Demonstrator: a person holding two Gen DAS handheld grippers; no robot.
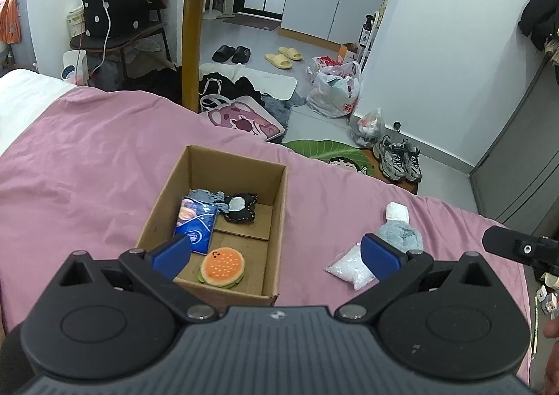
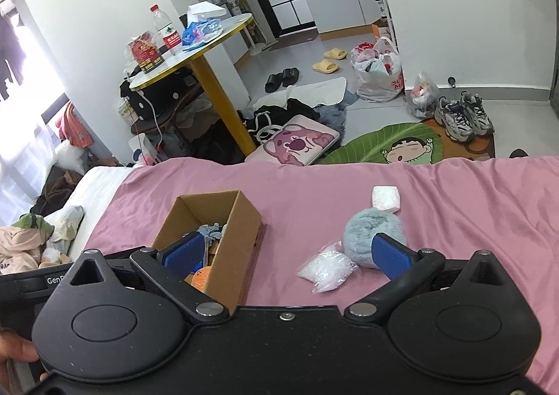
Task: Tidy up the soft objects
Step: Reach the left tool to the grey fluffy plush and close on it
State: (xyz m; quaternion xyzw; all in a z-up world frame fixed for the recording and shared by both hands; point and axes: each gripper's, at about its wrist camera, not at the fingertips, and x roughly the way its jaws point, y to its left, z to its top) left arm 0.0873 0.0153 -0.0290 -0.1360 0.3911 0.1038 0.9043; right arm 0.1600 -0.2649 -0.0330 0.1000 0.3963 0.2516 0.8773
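We hold both claws spread and empty — left claw (image 1: 276, 257), right claw (image 2: 288, 255) — above the pink bed (image 1: 87, 157); burger plush (image 1: 221, 266) lies in the cardboard box (image 1: 279, 220), blue fluffy ball (image 2: 370, 230) just beside the bead bag (image 2: 326, 271).

Matte black on each hand-held gripper: left (image 1: 276, 255), right (image 2: 284, 255); blue ribbed finger pads (image 1: 379, 257), round pivot discs, silver screws, ribbed grey centre plate.

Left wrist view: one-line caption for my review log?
Open left tongs hover above brown cardboard box holding round orange burger plush, on pink bedsheet.
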